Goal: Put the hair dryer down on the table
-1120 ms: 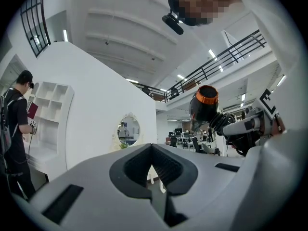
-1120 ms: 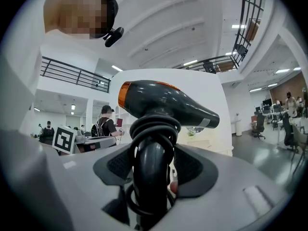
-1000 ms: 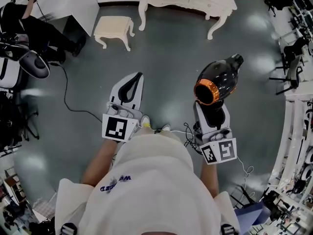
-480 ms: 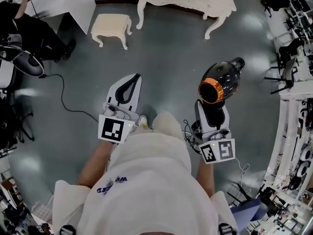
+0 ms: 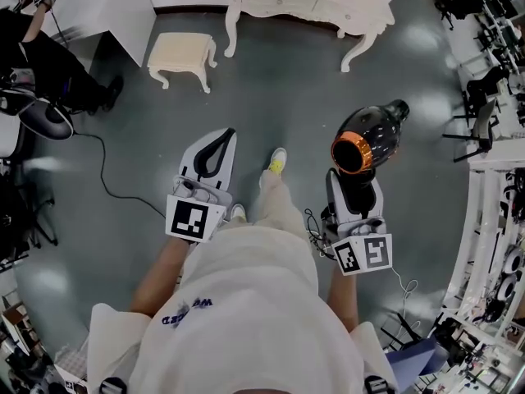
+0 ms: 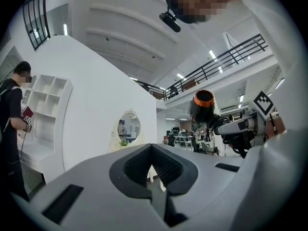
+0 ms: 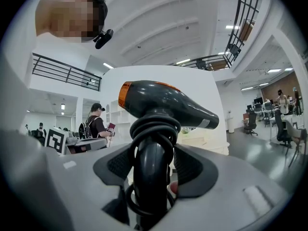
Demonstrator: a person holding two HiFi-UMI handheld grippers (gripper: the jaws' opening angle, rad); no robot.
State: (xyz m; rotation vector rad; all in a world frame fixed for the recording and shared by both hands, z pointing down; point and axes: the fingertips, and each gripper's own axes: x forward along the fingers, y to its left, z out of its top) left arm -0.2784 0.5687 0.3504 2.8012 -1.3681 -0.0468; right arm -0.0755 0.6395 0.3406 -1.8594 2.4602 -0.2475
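A dark grey hair dryer [image 5: 371,135] with an orange ring at its rear stands upright over the grey floor, held out level in front of me. My right gripper [image 5: 353,179] is shut on its handle. In the right gripper view the dryer [image 7: 166,102] fills the middle, its cord coiled round the handle between the pads [image 7: 190,165]. My left gripper [image 5: 223,138] is shut with nothing in it, its tips meeting [image 6: 152,146]. The white ornate table [image 5: 287,2] stands ahead at the top edge. The left gripper view also catches the dryer [image 6: 203,109] at its right.
A cream stool [image 5: 180,52] stands left of the table. A person in black [image 5: 41,43] is at a white shelf unit at the far left. A black cable [image 5: 115,179] trails over the floor. Chairs and desks [image 5: 492,80] line the right side.
I have walked towards the table: the stool and table have slid lower in the head view, and one foot now shows ahead. Both grippers came along, the dryer still held.
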